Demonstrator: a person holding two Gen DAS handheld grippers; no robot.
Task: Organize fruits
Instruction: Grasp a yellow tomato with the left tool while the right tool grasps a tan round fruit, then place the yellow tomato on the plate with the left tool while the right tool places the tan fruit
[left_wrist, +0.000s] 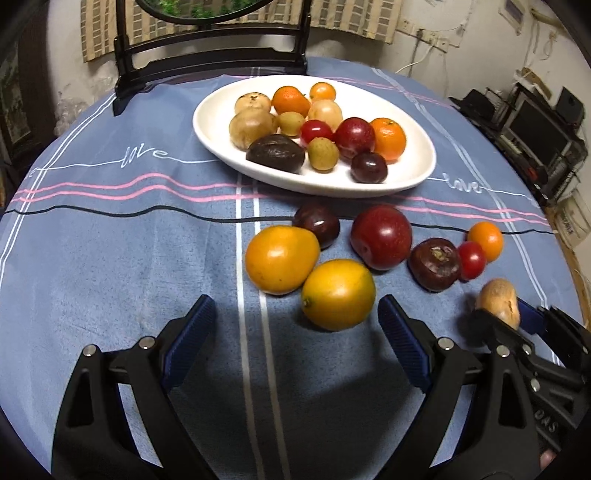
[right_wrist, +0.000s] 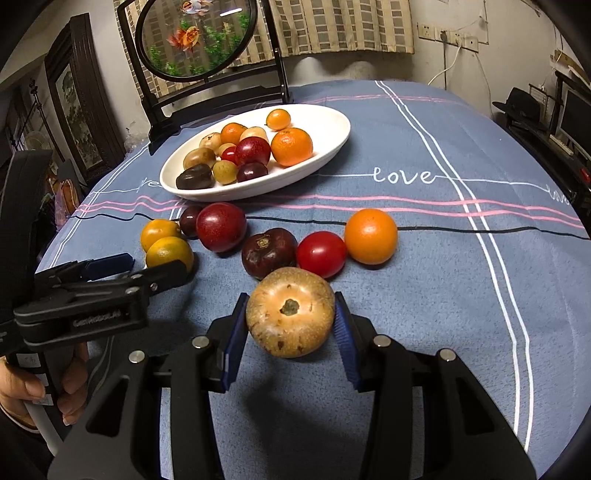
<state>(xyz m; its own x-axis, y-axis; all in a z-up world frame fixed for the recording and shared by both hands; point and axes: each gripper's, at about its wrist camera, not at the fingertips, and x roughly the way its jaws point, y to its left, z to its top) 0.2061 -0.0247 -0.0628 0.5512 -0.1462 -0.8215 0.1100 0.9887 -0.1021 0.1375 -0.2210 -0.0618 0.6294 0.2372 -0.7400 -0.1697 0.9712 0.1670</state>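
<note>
Right wrist: brown fruit (right_wrist: 290, 312) clamped between right tongs (right_wrist: 290, 325) (stem-end facing camera).

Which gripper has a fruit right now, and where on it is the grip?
The right gripper holds the brown speckled fruit, pads on its two opposite sides, stem end facing the camera. The left gripper is open and holds nothing.

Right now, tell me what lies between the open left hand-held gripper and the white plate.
Two yellow-orange fruits and a dark plum on the cloth, per the left wrist view.
</note>
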